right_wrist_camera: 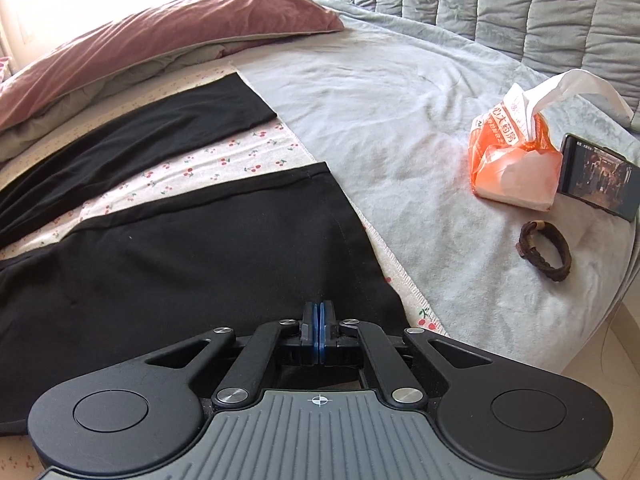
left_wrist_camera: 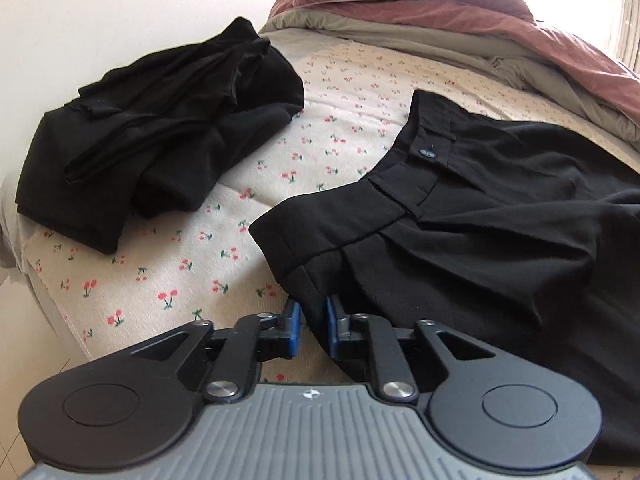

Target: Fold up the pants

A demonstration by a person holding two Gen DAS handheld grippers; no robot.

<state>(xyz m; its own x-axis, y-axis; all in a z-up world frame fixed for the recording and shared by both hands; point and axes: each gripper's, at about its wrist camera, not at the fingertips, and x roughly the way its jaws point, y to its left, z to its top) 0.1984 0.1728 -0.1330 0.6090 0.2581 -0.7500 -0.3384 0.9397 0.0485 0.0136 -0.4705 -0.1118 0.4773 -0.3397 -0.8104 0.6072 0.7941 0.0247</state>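
Black pants (left_wrist_camera: 480,220) lie spread on a cherry-print sheet (left_wrist_camera: 168,280). In the left wrist view their waistband with a button (left_wrist_camera: 426,154) faces me. My left gripper (left_wrist_camera: 313,314) is nearly closed with the near waistband corner between its blue pads. In the right wrist view the two legs (right_wrist_camera: 192,248) lie apart, hems toward the grey blanket. My right gripper (right_wrist_camera: 318,322) is shut at the near leg's hem edge; the pads meet with the fabric edge at them.
A pile of folded black clothes (left_wrist_camera: 160,128) lies at the left. A maroon duvet (left_wrist_camera: 440,8) is at the back. On the grey blanket (right_wrist_camera: 400,120) sit an orange tissue pack (right_wrist_camera: 516,156), a phone (right_wrist_camera: 598,176) and a brown bracelet (right_wrist_camera: 544,256).
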